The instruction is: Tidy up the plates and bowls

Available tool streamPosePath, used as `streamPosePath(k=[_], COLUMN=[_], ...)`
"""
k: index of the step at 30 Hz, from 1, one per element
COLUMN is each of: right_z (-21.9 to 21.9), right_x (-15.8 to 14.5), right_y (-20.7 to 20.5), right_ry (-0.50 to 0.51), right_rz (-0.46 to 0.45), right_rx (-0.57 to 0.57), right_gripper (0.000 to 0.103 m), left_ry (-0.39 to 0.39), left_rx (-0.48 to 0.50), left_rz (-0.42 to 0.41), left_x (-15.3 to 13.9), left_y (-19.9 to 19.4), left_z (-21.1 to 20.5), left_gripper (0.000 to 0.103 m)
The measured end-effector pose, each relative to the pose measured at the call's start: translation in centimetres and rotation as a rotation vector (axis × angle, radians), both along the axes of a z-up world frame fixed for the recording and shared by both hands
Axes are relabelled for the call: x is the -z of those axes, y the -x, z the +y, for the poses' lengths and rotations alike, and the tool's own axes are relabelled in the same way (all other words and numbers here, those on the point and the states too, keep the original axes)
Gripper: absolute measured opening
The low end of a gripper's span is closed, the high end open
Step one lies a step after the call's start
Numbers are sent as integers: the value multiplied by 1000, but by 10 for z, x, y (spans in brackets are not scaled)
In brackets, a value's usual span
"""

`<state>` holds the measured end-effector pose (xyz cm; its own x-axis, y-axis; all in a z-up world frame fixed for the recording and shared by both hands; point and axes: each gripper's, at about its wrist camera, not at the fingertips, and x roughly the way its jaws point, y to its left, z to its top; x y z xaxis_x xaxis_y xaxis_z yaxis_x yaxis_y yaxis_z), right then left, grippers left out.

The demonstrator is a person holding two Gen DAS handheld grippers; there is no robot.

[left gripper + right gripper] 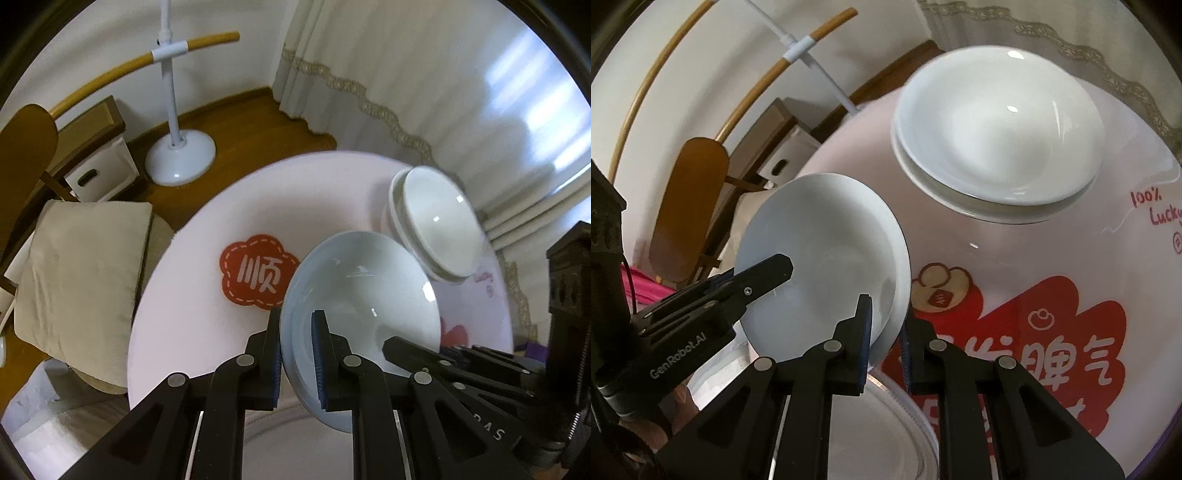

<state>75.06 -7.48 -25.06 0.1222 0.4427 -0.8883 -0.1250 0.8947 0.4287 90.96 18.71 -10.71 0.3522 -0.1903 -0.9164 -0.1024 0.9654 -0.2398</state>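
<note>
Both grippers clamp one pale blue bowl (360, 295), tilted and seemingly just clear of the round pink tabletop (207, 332). The left gripper (295, 354) has its jaws closed on the bowl's left rim; the right gripper (886, 332) has its jaws closed on the right rim. The bowl is empty. Beyond it, far right, stands a stack of white bowls (997, 136), the top one empty. The step looks like carrying the bowl; next it likely needs levelling, then lowering squarely into the stack.
</note>
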Motion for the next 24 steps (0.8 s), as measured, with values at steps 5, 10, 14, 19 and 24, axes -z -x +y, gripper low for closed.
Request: streamPosePath(k=[5,10,14,19,24], right_z=[-4,-20,-41,-70,-90], right_x=[-30,-59,-74,-81,-75], right_y=[7,4,-7,-31,-55], right_ry=[-23,-27,-11,8,20], right_rz=[-55,-112,-151,-175,-171], right_rx=[-44,-57,-42,-9,18], right_gripper=[14,14,14,14,14], left_ry=[22,45,63,76,80], left_rx=[-51,-67,-57,-32,-25], left_rz=[-67,-122,-143,-154,-133], left_x=[-25,-44,-51,-50,-38], left_y=[20,29,22,3,-29], left_z=[1,-12,-31,-59,-79], left_gripper=[11,11,11,11,11])
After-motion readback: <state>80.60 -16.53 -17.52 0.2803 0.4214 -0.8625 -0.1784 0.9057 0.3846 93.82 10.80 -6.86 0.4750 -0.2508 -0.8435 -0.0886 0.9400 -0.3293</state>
